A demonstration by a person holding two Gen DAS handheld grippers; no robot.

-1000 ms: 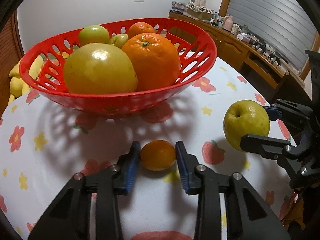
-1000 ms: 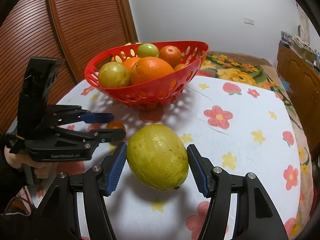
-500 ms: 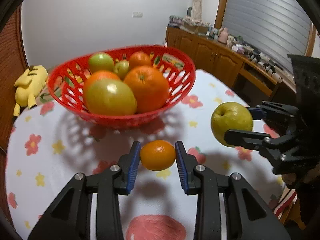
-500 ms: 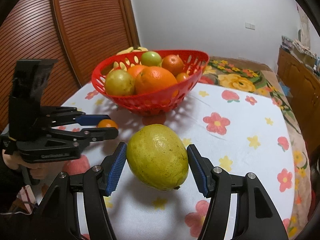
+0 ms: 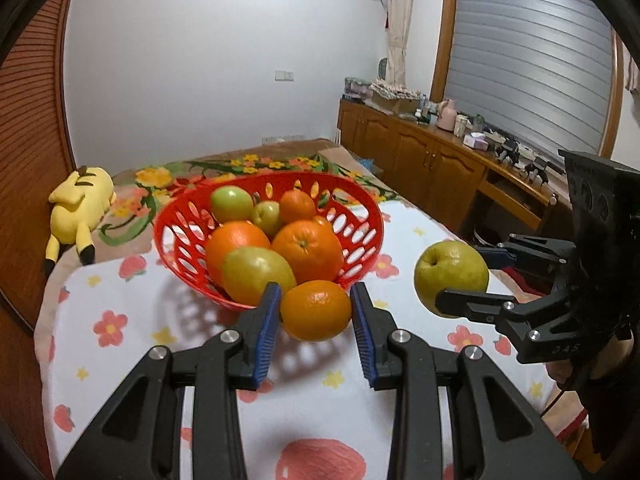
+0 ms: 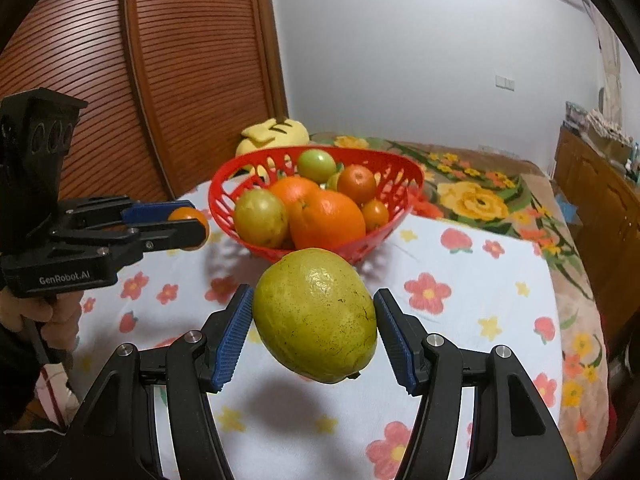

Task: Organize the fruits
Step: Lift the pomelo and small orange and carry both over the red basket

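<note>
While both fruits hang clear of the flowered cloth on the bench (image 6: 472, 312), the left gripper (image 5: 315, 312) pinches a small orange (image 5: 316, 309) between its blue pads, held just before the near rim of the red basket (image 5: 362, 206); the orange looks nearly round, slightly wider than tall, its dimpled end turned up and away; the right gripper (image 6: 314, 322) clamps a large yellow-green fruit (image 6: 316, 314), oval, its long axis tilted from upper left down to lower right, the stubby stem end pointing down toward the camera; the basket, heaped with oranges and green fruit, sits beyond both; a yellow plush toy (image 5: 78, 204) lies on the bed behind.
</note>
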